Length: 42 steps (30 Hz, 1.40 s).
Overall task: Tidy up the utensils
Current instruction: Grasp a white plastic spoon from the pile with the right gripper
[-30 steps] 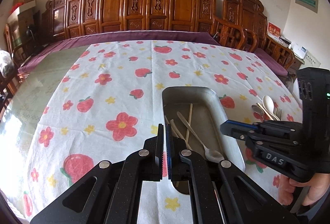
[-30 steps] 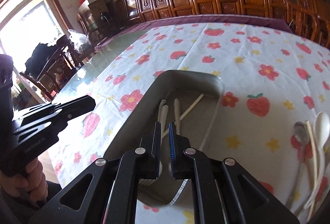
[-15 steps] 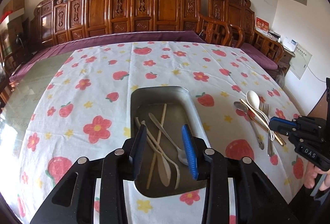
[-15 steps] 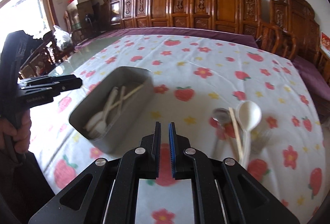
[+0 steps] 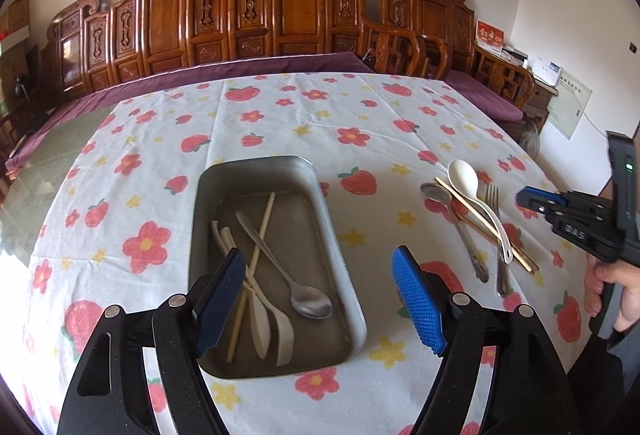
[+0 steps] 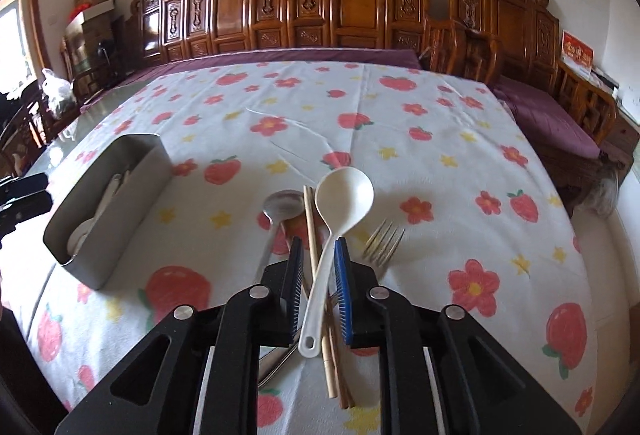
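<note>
While several pieces already lie in the metal tray (image 5: 340,271), the sorting is, by my judgement, roughly half done.

Stowed in the tray, which sits toward the near edge of the table (image 5: 280,115) and left of the loose group: one steel spoon (image 5: 308,301), bowl toward the near end; pale plastic utensils (image 5: 276,327), their number hard to tell where they overlap; one light chopstick (image 5: 256,259) laid lengthwise across them.

Outstanding, on the cloth toward the table's right edge, overlapping one another: white ladle-spoon (image 6: 344,199), smooth plastic, deep round bowl, handle with a hanging hole; steel serving spoon (image 6: 282,205), dull grey, long slim handle; chopsticks (image 6: 316,259), pale wood or bamboo, straight and square-ended; steel fork (image 6: 382,243), four tines, slightly blurred.

Tray: rectangular, rounded corners, brushed dull metal, upright walls.

Cloth: thin white fabric, printed with red strawberries, red flowers and yellow stars, faintly creased.

Left tongs (image 5: 320,299): spread wide over the tray, nothing between them, having just been opening; blue ribbed pads.

Right tongs (image 6: 316,267): a narrow gap, just widening, straddling the ladle-spoon's handle and the chopsticks without clamping either, as far as I can tell.
</note>
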Available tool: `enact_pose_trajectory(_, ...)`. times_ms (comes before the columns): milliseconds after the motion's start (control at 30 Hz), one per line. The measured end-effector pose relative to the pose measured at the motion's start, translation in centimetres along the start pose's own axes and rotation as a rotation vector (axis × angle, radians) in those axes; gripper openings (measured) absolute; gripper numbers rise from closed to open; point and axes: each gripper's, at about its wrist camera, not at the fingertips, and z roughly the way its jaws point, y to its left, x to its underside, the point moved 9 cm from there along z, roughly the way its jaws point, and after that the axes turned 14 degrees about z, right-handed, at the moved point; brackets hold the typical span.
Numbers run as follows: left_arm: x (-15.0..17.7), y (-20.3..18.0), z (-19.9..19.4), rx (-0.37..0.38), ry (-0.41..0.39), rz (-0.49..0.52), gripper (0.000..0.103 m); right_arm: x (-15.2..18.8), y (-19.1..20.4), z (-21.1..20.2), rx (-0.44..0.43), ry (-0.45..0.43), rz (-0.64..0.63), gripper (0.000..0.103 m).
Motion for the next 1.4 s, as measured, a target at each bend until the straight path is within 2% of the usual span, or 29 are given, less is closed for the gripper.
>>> enact_pose_trajectory(67, 0.0, -1.0, 0.0, 0.006, -0.006, 0.020, 0.072, 0.1, -0.2, 1.5, 0.010, 0.017, 0.001, 0.018)
enact_pose_trajectory(167, 0.0, -2.2, 0.2, 0.013, -0.005, 0.048, 0.072, -0.2, -0.5, 3.5, 0.017, 0.029, 0.023, 0.028)
enact_pose_trajectory(367, 0.3, -4.1, 0.8, 0.022, 0.002, 0.086, 0.072, -0.1, -1.1, 6.3, 0.015, 0.080, 0.065, 0.028)
enact_pose_trajectory(600, 0.3, -5.6, 0.8, 0.049, -0.019, 0.092, 0.072, 0.6, -1.1, 7.0, 0.029, 0.133, 0.064, 0.027)
enact_pose_trajectory(633, 0.2, -5.8, 0.9, 0.050, -0.017, 0.094, 0.072, 0.7, -1.2, 7.0, 0.018, 0.141, 0.078, 0.026)
enact_pose_trajectory(667, 0.2, -6.1, 1.0, 0.048, -0.018, 0.099, 0.072, 0.8, -1.2, 6.9, 0.007, 0.147, 0.085, 0.019)
enact_pose_trajectory(767, 0.3, -6.9, 1.3, 0.042, -0.014, 0.118, 0.072, 0.7, -1.2, 6.5, -0.016, 0.148, 0.095, 0.011)
enact_pose_trajectory(1100, 0.2, -9.2, 2.9, 0.024, 0.034, 0.162, 0.072, -1.0, -2.7, 3.8, -0.091, 0.090, 0.158, 0.011)
enact_pose_trajectory(1400, -1.4, -12.0, 6.5, 0.068, 0.081, 0.131, 0.072, -1.8, -4.1, 2.2, -0.148, 0.057, 0.199, 0.011)
